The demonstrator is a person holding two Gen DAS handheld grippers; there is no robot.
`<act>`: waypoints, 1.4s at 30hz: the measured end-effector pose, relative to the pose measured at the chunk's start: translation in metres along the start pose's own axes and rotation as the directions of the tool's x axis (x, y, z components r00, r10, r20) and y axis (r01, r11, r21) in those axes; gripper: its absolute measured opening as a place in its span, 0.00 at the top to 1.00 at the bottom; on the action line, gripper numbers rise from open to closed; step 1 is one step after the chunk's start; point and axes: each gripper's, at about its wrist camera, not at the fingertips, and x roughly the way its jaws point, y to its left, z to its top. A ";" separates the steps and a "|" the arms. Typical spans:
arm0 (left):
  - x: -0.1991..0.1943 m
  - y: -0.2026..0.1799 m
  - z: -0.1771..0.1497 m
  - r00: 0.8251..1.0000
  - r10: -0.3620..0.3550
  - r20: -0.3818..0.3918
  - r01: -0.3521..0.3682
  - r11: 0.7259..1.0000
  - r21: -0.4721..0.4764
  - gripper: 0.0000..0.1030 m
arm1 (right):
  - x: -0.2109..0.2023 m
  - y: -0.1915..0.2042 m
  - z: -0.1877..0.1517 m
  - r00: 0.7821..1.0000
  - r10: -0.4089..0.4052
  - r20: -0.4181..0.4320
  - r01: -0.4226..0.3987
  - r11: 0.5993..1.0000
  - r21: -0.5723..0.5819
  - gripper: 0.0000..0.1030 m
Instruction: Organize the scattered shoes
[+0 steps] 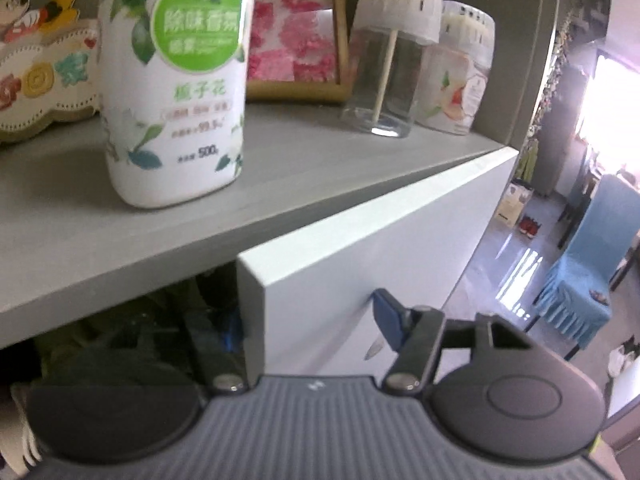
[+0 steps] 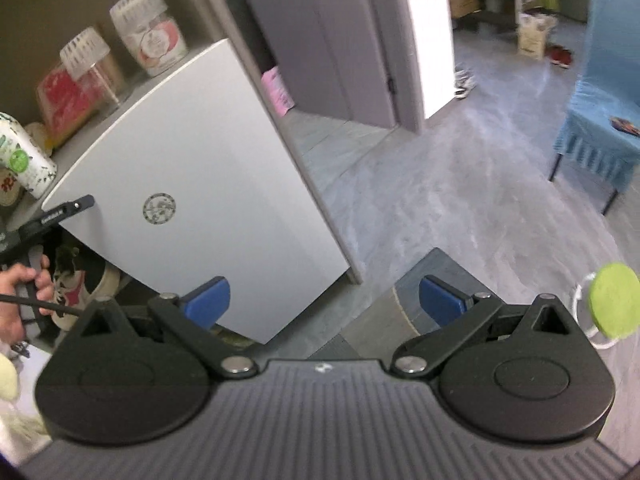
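Note:
My left gripper point(image 1: 310, 322) straddles the top edge of a white cabinet door point(image 1: 360, 236): its right blue pad point(image 1: 386, 316) is on the door's front face, its left finger is behind the door in shadow. The jaws look closed on the door edge. The same door shows in the right wrist view point(image 2: 192, 184), swung partly open, with the left gripper's finger point(image 2: 64, 210) at its upper corner. Inside the cabinet, below the door, shoes point(image 2: 76, 280) are dimly visible. My right gripper point(image 2: 324, 304) is open and empty, in front of the door's lower corner above the floor.
A grey shelf point(image 1: 280, 168) above the door carries a white deodoriser bottle point(image 1: 176, 80), a framed pink picture point(image 1: 294, 36) and two air-freshener jars point(image 1: 394, 48). A blue-covered chair point(image 2: 600, 112) stands on the grey floor point(image 2: 460, 184). Red shoes point(image 2: 560, 56) and a white shoe point(image 2: 464, 80) lie far off.

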 end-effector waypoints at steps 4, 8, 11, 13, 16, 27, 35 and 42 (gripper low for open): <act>-0.007 -0.009 -0.004 1.000 -0.014 -0.016 0.016 0.995 0.096 0.37 | -0.039 -0.025 -0.068 0.996 -0.080 0.046 0.071 0.983 0.168 0.00; -0.024 -0.030 -0.014 0.996 -0.055 -0.072 0.067 0.984 0.167 0.35 | -0.073 -0.051 -0.142 0.987 -0.161 -0.006 0.149 0.900 0.410 0.00; -0.038 -0.051 -0.025 0.992 -0.080 -0.098 0.098 0.975 0.199 0.35 | -0.088 -0.055 -0.173 0.984 -0.176 -0.024 0.164 0.848 0.505 0.00; -0.049 -0.069 -0.032 0.991 -0.078 -0.111 0.097 0.980 0.175 0.35 | -0.094 -0.055 -0.184 0.980 -0.197 -0.015 0.175 0.831 0.527 0.00; -0.059 -0.093 -0.039 0.991 -0.039 -0.127 0.054 0.992 0.113 0.35 | -0.106 -0.055 -0.197 0.963 -0.269 0.018 0.205 0.772 0.601 0.00; -0.074 -0.132 -0.038 0.978 -0.003 -0.208 0.026 0.993 0.111 0.34 | -0.097 -0.055 -0.229 0.968 -0.241 0.069 0.123 0.696 0.707 0.00; -0.087 -0.181 -0.055 0.973 0.004 -0.232 0.052 0.970 0.236 0.38 | -0.113 -0.083 -0.262 0.939 -0.324 0.115 0.124 0.632 0.765 0.00; -0.091 -0.221 -0.059 0.958 0.111 -0.266 -0.017 0.944 0.330 0.61 | -0.127 -0.100 -0.307 0.916 -0.399 0.044 0.200 0.549 0.811 0.00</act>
